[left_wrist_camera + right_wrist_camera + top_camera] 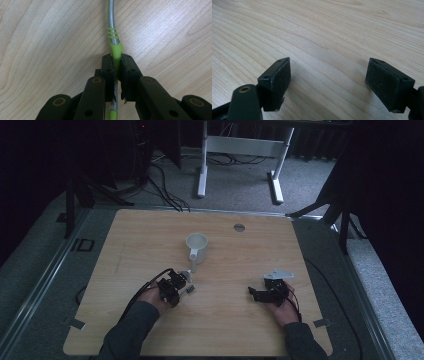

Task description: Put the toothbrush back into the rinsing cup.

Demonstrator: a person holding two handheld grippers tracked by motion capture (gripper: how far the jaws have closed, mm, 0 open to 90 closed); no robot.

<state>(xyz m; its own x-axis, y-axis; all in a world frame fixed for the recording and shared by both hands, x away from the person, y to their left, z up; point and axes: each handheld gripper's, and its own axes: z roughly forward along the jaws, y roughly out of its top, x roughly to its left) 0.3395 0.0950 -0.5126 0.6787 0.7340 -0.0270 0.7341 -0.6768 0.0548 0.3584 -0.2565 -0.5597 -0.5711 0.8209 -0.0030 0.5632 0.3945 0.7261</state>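
My left gripper [116,61] is shut on a thin utensil handle [115,48], green plastic where the pads pinch it and bare metal beyond, lying low over the wooden table [50,37]. In the high view the left gripper [184,282] sits at the table's front left, and the utensil's pale shaft [185,273] points toward a white mug [196,245] just behind it. Its far end is too small to make out. My right gripper [328,75] stands open over bare wood with nothing between its pads; from above, the right gripper [252,293] rests at the front right.
A round grey cable port [239,227] is set into the table [150,235] near its back edge. Behind the table stand a white desk frame [240,145] and dark stands, with cables [165,190] across the carpet. A small dark piece [190,290] lies by my left gripper.
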